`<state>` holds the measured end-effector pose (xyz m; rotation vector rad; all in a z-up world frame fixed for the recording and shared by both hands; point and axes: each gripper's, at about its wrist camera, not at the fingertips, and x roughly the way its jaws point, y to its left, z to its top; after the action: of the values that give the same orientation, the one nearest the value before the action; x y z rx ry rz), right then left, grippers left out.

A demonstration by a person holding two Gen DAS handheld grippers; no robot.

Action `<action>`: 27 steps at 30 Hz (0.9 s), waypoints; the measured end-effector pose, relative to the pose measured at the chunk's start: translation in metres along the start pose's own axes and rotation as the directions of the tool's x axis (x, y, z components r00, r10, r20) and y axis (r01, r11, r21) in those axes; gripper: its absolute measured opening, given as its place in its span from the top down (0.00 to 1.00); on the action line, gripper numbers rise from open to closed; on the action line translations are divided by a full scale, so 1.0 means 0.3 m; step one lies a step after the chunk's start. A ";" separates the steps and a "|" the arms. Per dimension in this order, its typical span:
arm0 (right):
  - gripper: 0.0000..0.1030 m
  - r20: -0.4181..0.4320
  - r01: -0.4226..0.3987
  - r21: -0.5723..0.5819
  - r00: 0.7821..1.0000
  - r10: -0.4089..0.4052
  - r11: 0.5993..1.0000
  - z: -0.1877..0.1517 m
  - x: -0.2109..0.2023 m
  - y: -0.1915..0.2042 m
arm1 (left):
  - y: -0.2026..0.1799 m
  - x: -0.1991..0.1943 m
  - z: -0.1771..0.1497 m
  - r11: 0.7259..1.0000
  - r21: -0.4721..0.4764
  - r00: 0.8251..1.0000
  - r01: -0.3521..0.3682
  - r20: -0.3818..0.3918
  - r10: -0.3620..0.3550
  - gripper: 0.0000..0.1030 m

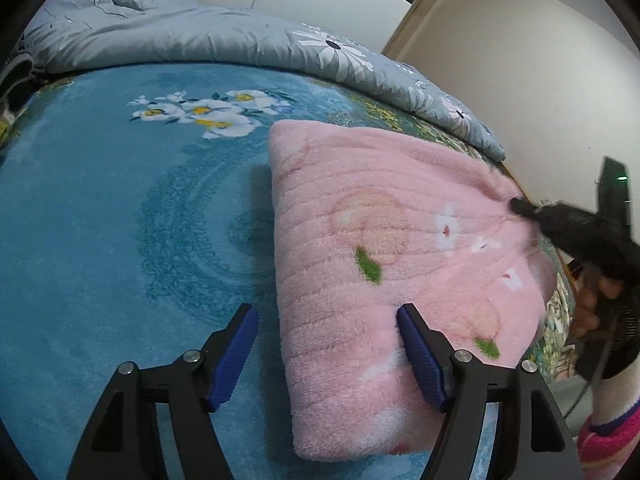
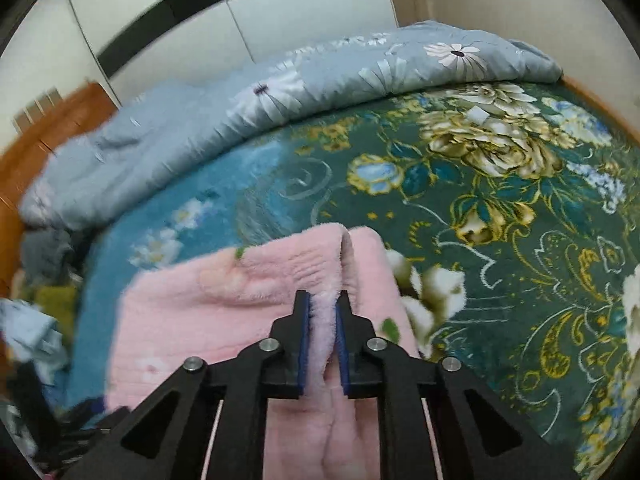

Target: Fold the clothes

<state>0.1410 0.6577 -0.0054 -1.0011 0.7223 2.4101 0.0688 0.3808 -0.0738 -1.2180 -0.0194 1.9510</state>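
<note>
Left claw (image 1: 326, 354) is held wide open just above the bed, its blue pads (image 1: 420, 356) spread apart; the right pad is laid against the near left part of the pink garment (image 1: 380, 248), while the left pad is held over the blue blanket (image 1: 100, 220), and nothing is clamped between them. Right claw (image 2: 322, 320) is closed on a ridge of the pink garment (image 2: 224, 300), the fleece being pinched between its two blue pads (image 2: 304, 344); in the left wrist view this claw (image 1: 520, 206) is seen at the garment's far right edge, where the cloth is gathered into a pucker.

The garment is folded into a thick block and is laid on the blanket, at the right side of the bed in the left wrist view. Peach shapes, green leaves and small white flowers are printed on it. A grey flowered quilt (image 1: 180, 28) is bunched along the far side of the bed. In the right wrist view the blanket's dark green flowered part (image 2: 500, 220) is seen to the right of the garment, and the picture is blurred toward the left.
</note>
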 end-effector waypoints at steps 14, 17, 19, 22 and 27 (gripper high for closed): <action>0.41 -0.071 -0.152 0.185 0.983 0.168 0.971 -0.281 -0.080 -0.134 | -0.006 -0.080 0.013 0.999 -0.009 0.999 -0.033 0.034 0.033 0.27; 0.38 -0.041 -0.198 0.275 0.975 0.218 0.941 -0.296 -0.053 -0.155 | -0.005 -0.110 0.018 0.999 -0.009 0.998 -0.045 0.051 0.045 0.27; 0.38 -0.030 -0.209 0.309 0.973 0.230 0.928 -0.300 -0.052 -0.169 | -0.001 -0.130 0.022 0.999 -0.010 0.997 -0.053 0.062 0.054 0.27; 0.38 -0.007 -0.230 0.353 0.969 0.248 0.907 -0.305 -0.052 -0.189 | 0.006 -0.158 0.027 0.998 -0.013 0.995 -0.068 0.079 0.069 0.27; 0.38 0.042 -0.279 0.410 0.957 0.287 0.868 -0.305 -0.051 -0.193 | 0.015 -0.158 0.026 0.997 -0.050 0.996 -0.059 0.059 0.062 0.27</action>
<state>0.2305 0.6438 -0.0666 -0.7865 1.4044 2.3305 0.0697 0.3505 -0.0362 -1.2027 -0.0620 2.0505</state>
